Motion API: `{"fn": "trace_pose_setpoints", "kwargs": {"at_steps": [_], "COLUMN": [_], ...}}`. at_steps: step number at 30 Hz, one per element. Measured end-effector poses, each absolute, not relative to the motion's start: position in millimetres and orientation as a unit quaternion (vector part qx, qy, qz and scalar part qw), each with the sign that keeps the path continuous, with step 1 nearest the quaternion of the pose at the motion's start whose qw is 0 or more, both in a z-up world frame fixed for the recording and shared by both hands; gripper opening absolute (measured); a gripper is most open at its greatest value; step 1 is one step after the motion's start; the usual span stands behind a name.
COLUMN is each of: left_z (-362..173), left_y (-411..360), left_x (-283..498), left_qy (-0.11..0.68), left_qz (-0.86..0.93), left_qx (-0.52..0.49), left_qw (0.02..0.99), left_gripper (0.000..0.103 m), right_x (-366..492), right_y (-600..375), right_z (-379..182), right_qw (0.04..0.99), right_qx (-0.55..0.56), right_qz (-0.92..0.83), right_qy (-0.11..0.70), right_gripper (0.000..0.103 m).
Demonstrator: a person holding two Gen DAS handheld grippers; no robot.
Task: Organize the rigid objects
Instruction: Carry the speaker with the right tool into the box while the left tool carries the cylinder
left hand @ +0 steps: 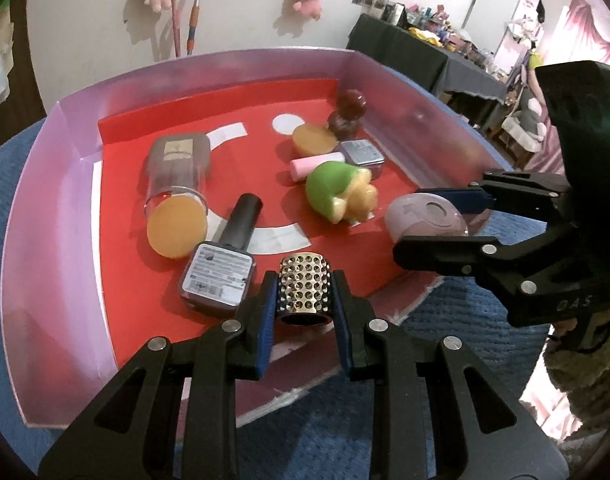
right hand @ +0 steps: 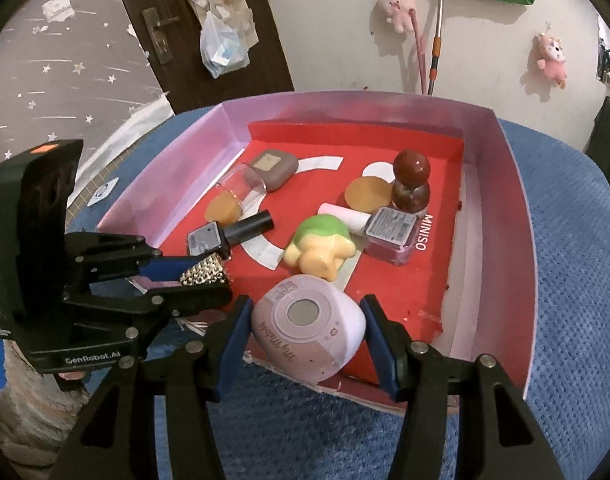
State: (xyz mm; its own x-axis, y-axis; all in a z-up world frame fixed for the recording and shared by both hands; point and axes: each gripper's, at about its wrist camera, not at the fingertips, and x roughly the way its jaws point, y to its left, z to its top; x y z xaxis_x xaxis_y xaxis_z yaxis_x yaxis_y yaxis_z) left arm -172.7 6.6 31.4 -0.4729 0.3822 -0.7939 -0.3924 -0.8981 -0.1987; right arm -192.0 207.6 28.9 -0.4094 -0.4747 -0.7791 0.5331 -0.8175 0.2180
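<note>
The box (right hand: 509,216) holds the toy turtle (right hand: 321,246) in the middle, the nail polish bottle (right hand: 229,236) to its left and the round-topped bottle (right hand: 411,184) far right.

— What is your left gripper (left hand: 303,300) holding?

— A gold studded cylinder (left hand: 303,290), clamped between the blue pads over the near edge of the red-floored tray (left hand: 57,184).

— And at your right?

— Your right gripper (left hand: 437,218) grips a lilac round case (left hand: 423,214) (its far side is hidden), beside a green-and-yellow toy (left hand: 339,192).
</note>
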Motion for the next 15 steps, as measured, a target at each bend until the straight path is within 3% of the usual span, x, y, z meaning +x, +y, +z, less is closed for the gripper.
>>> {"fn": "trace_pose_setpoints", "kwargs": {"at_steps": [15], "left_z": [28], "left_y": [-6], "left_x": [-185], "left_qy": [-0.019], "left_qz": [0.855], "left_qx": [-0.469], "left_qw": [0.221], "left_gripper": [0.024], "right_x": [-203], "right_y": [201], "right_z": [17], "right_qw": [0.304], "right_qx": [0.466], "right_qz": [-0.831], "right_qy": [0.033], "right_gripper": [0.058]}}
